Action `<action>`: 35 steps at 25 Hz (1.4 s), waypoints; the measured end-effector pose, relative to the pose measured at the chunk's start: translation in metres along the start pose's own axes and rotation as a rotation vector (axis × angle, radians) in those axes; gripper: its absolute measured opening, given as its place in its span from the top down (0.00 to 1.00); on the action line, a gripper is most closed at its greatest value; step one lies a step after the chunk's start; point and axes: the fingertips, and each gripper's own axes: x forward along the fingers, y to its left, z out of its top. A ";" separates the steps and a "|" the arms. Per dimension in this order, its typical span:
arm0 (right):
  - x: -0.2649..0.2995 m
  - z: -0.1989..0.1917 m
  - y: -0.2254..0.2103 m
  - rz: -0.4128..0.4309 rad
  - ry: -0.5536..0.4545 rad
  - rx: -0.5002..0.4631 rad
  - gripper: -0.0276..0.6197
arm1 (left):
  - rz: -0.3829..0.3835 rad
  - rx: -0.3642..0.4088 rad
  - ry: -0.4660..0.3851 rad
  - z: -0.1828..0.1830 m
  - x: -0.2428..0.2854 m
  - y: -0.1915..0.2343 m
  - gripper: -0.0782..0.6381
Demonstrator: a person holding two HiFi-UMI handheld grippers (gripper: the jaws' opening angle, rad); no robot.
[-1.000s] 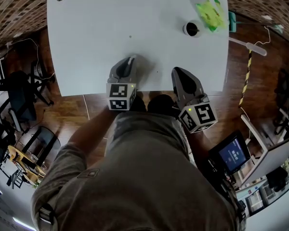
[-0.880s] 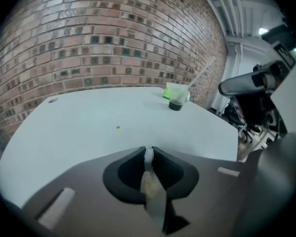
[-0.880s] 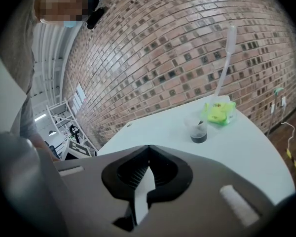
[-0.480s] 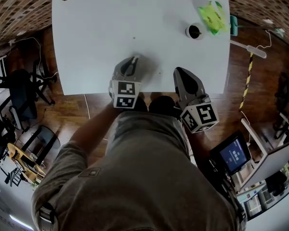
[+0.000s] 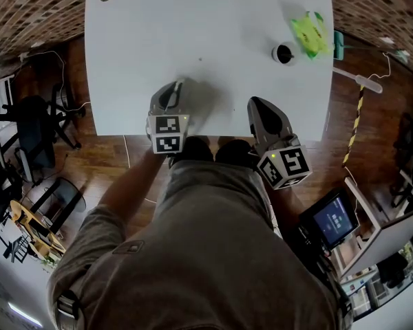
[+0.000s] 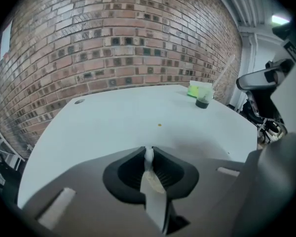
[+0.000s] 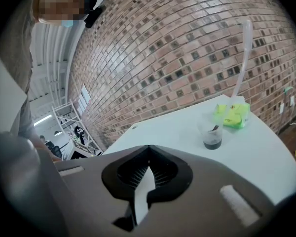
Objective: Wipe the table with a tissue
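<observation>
Head view: cup [image 5: 283, 53] with dark liquid [image 5: 285, 51]

The worktop [image 5: 158, 40] is plain white, with one tiny orange-brown speck [image 6: 159, 125]. The left tongs [image 6: 149, 149] and right tongs [image 7: 149, 146] are grey with black ribbed pads, and each has a cube of black-and-white square markers. The tissue [image 6: 148, 159] is white. Beside the clear cup [image 5: 284, 52] of dark liquid lies a bright green packet [image 5: 310, 34]. The brick wall [image 6: 113, 43] is reddish brown.

Left hand-held gripper [image 5: 180, 83] pinches tissue [image 6: 148, 156], right [image 7: 148, 147] closed.
</observation>
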 end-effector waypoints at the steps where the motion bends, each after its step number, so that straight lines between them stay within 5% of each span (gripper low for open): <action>1: 0.001 0.002 0.001 0.002 0.000 -0.004 0.94 | -0.003 -0.009 -0.013 0.004 -0.001 0.000 0.84; 7: 0.004 0.014 0.006 -0.001 -0.039 -0.016 0.94 | -0.025 -0.074 -0.151 0.042 -0.014 0.007 0.84; 13: 0.005 0.024 0.010 0.006 -0.070 -0.037 0.94 | -0.016 -0.103 -0.178 0.059 -0.010 0.019 0.84; 21: 0.004 0.028 0.008 -0.017 -0.078 -0.031 0.94 | -0.027 -0.152 -0.105 0.052 0.021 0.030 0.84; 35: -0.013 0.018 -0.027 -0.118 -0.087 0.037 0.94 | -0.102 0.003 0.077 0.048 0.078 -0.001 0.84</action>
